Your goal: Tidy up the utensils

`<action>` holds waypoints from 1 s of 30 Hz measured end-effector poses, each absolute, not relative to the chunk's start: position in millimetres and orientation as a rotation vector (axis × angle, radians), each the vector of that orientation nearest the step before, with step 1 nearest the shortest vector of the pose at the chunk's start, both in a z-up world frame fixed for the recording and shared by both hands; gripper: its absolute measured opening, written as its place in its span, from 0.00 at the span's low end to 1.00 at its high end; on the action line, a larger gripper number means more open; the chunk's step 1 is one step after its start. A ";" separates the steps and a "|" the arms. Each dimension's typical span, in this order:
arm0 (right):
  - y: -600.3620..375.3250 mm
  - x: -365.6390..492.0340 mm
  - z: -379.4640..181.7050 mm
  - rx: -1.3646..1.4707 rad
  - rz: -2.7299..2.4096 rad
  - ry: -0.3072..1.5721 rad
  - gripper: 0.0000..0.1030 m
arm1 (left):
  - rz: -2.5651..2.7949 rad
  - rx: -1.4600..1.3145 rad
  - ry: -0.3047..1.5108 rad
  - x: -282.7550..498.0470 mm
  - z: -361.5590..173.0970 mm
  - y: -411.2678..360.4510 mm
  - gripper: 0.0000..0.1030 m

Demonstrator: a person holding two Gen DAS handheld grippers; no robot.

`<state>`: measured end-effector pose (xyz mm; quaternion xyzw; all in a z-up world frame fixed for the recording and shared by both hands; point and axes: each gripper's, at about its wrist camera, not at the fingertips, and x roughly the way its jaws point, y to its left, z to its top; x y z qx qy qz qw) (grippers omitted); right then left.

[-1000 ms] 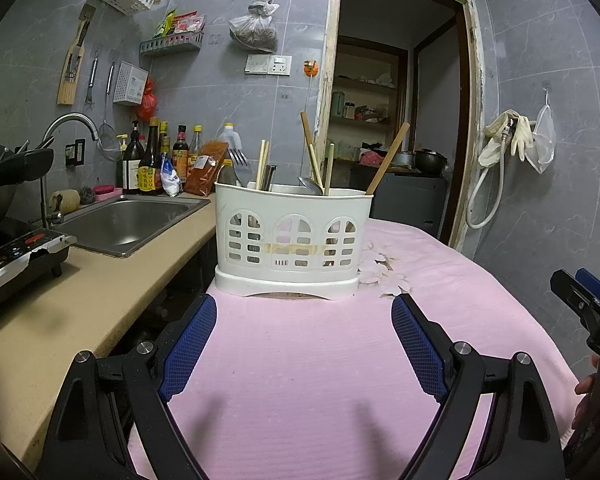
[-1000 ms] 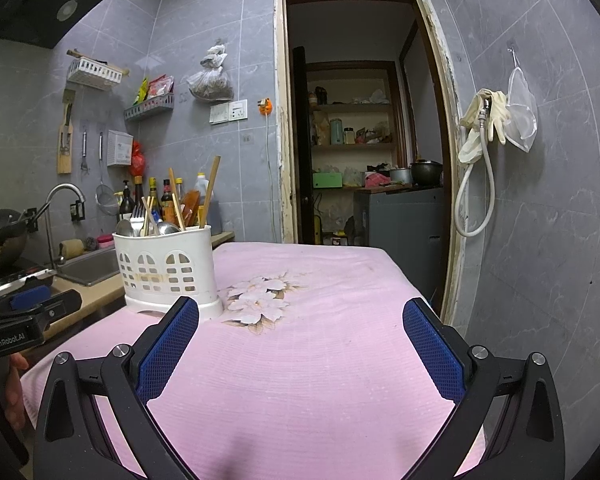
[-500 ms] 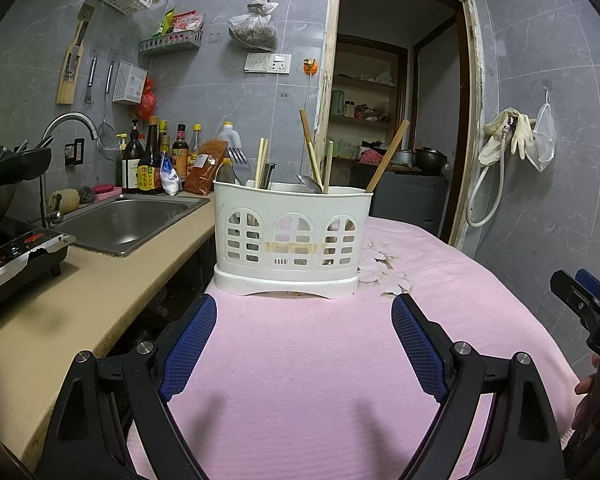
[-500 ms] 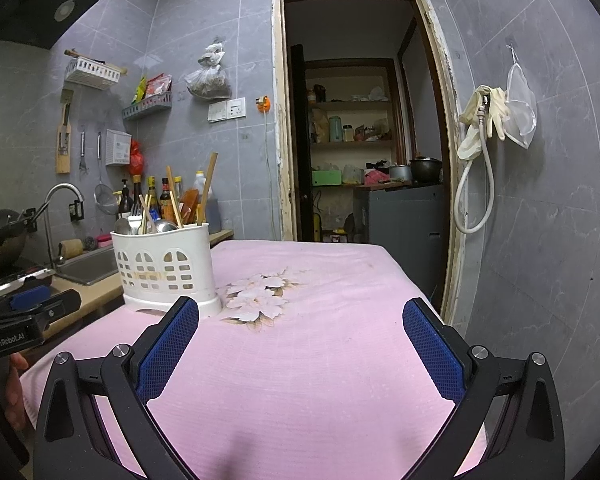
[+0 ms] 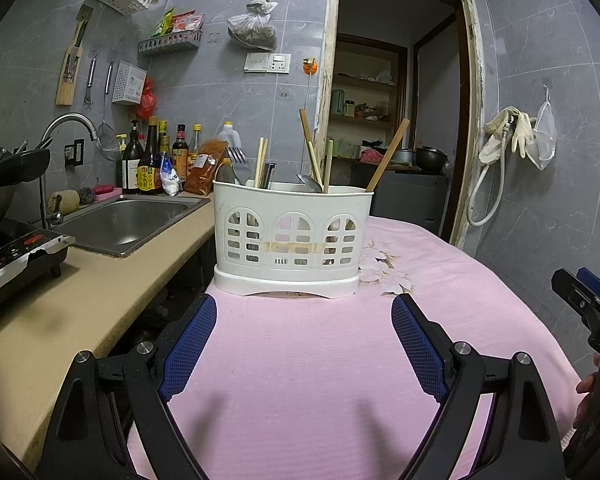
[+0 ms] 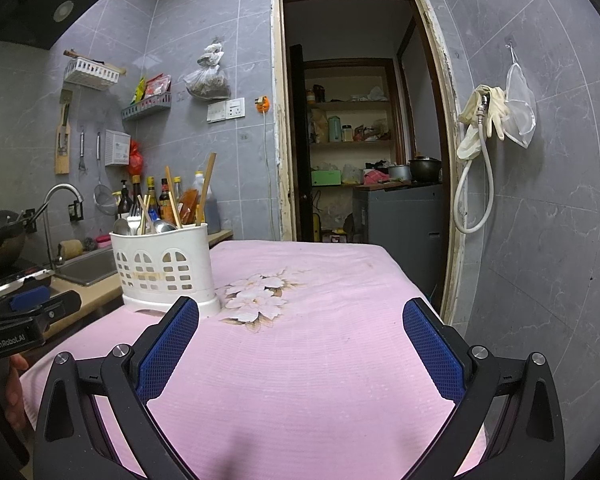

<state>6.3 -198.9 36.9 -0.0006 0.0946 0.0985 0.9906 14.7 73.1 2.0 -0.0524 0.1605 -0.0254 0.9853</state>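
A white plastic utensil caddy (image 5: 292, 236) stands on the pink tablecloth (image 5: 308, 360), holding chopsticks (image 5: 261, 162), a fork (image 5: 238, 160), spoons and wooden utensils (image 5: 386, 156). It also shows in the right wrist view (image 6: 164, 266) at the left. My left gripper (image 5: 304, 312) is open and empty, just in front of the caddy. My right gripper (image 6: 300, 316) is open and empty over the cloth, to the right of the caddy. The right gripper's body (image 5: 588, 304) shows at the left wrist view's right edge.
A beige counter (image 5: 80, 292) with a steel sink (image 5: 124, 220), a faucet (image 5: 66, 128) and sauce bottles (image 5: 152, 160) runs along the left. A stove (image 5: 12, 256) sits at the near left. An open doorway (image 6: 360, 140) is behind the table.
The right wrist view has drifted slightly, so the caddy sits a little lower and nearer its left finger. Both grippers stay open and empty.
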 end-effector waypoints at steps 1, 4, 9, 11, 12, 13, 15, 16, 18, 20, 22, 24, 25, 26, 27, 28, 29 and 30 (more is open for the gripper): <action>-199.0 6.7 36.5 -0.001 0.198 0.190 1.00 | -0.051 -0.105 0.323 14.7 1.9 73.2 0.83; -198.8 7.3 37.5 -0.001 0.197 0.190 1.00 | -0.052 -0.106 0.323 14.8 1.9 73.3 0.83; -198.8 7.2 36.8 0.002 0.196 0.193 1.00 | -0.059 -0.111 0.326 16.5 -1.0 74.4 0.83; -198.9 7.4 36.1 0.005 0.195 0.195 1.00 | -0.054 -0.101 0.323 17.2 -1.0 72.5 0.83; -198.7 7.2 35.9 0.004 0.195 0.195 1.00 | -0.050 -0.092 0.329 17.9 -1.8 72.1 0.83; -198.8 7.1 35.7 0.004 0.196 0.195 1.00 | -0.050 -0.085 0.334 19.6 -2.1 70.6 0.83; -198.8 7.4 35.7 0.004 0.197 0.195 1.00 | -0.038 -0.074 0.333 20.7 -3.6 69.2 0.83; -198.8 7.3 35.5 0.004 0.197 0.196 1.00 | -0.032 -0.072 0.330 21.6 -4.2 68.3 0.83; -197.9 8.5 34.3 0.005 0.198 0.198 1.00 | -0.030 -0.077 0.329 22.7 -5.1 68.9 0.83; -197.5 8.5 34.3 0.005 0.198 0.200 1.00 | -0.026 -0.079 0.326 23.0 -5.6 69.7 0.83; -197.2 8.1 33.9 0.006 0.197 0.201 1.00 | -0.018 -0.069 0.323 23.0 -5.4 69.2 0.83; -196.6 8.3 34.0 0.006 0.197 0.201 1.00 | -0.016 -0.062 0.326 23.9 -5.8 69.4 0.83; -196.3 8.1 33.8 0.003 0.195 0.202 1.00 | -0.016 -0.062 0.327 24.2 -6.2 69.2 0.83; -196.7 8.2 34.1 0.002 0.195 0.202 1.00 | -0.015 -0.062 0.327 24.2 -6.6 69.4 0.83; -196.5 7.7 33.7 0.002 0.195 0.203 1.00 | -0.015 -0.061 0.327 24.3 -6.5 69.2 0.83; -195.8 7.6 33.3 0.002 0.195 0.204 1.00 | -0.014 -0.059 0.326 24.3 -6.6 69.3 0.83; -196.1 9.3 33.5 0.002 0.195 0.205 1.00 | -0.013 -0.057 0.325 24.4 -6.5 68.7 0.83; -195.4 8.6 32.8 0.002 0.195 0.207 1.00 | -0.011 -0.054 0.325 24.6 -6.7 68.7 0.83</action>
